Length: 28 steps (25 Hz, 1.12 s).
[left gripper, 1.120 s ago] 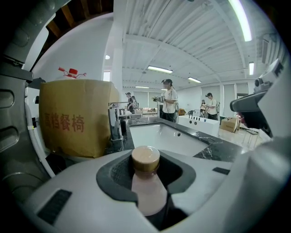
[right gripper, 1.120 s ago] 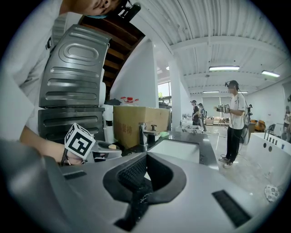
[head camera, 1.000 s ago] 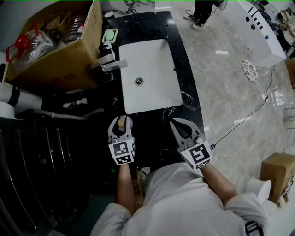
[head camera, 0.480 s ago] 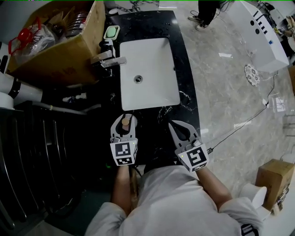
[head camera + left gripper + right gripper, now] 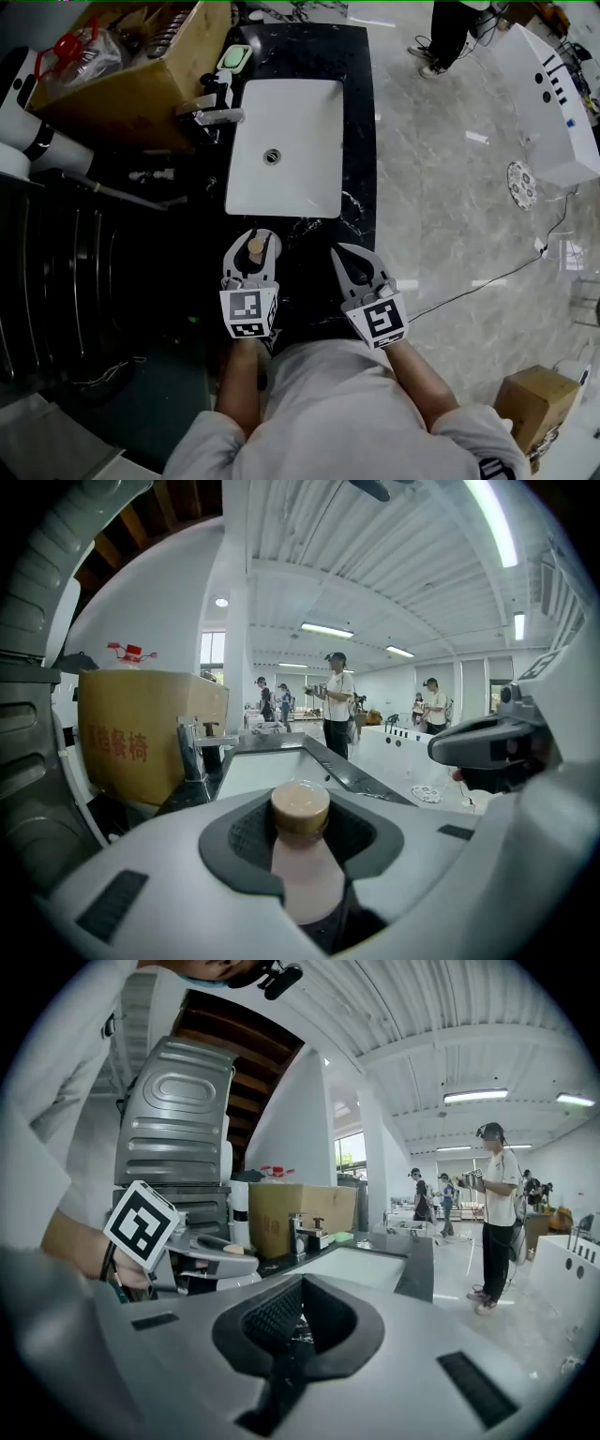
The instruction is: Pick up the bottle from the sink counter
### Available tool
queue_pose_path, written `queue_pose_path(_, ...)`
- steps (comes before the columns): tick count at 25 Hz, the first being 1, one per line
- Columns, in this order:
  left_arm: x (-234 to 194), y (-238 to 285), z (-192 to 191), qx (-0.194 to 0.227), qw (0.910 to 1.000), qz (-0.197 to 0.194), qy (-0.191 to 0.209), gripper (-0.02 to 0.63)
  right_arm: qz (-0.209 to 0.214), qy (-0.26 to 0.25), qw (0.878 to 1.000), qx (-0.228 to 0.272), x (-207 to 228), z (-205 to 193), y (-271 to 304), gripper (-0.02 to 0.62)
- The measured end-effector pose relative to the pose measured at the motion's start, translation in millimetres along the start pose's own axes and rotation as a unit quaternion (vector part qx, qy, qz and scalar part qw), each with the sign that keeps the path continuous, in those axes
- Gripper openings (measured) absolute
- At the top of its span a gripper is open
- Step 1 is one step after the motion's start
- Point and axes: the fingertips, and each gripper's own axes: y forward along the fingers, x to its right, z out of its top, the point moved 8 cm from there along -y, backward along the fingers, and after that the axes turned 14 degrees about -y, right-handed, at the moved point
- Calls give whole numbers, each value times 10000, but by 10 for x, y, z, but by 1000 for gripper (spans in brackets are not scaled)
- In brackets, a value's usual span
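A small bottle (image 5: 302, 860) with a pale pink body and a tan cap (image 5: 255, 247) stands upright between the pads of my left gripper (image 5: 251, 251), which is shut on it near the front edge of the black sink counter (image 5: 360, 112). In the left gripper view the pads press the bottle's neck and body from both sides. My right gripper (image 5: 352, 262) hovers to the right of it over the counter's front right corner, its jaws shut with nothing between them (image 5: 295, 1330).
A white basin (image 5: 286, 145) is set into the counter, with a chrome tap (image 5: 211, 112) and a green soap dish (image 5: 234, 58) on its left. A cardboard box (image 5: 141, 84) stands left of the tap. A person (image 5: 450, 28) stands on the marble floor beyond.
Both grippers have drawn back toward the counter's front edge, the left one carrying the bottle with it. The grip on the bottle is unchanged.
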Motion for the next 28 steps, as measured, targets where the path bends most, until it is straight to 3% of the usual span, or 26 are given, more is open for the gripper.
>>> queue_pose_path(14,1182,89,148,472,9932,1024,-277,129,1097,-374,9925,391,906,-174,-340,9)
queue_pose_path(19,1422,31,293,535,9920,1076,-399,129,1167,-286,9911,578,993,-112,-370,9)
queue_pose_path(28,1549,-174,690,729,9915,1074,-78,129,1132,-354,9882,972,955,253,-304,9)
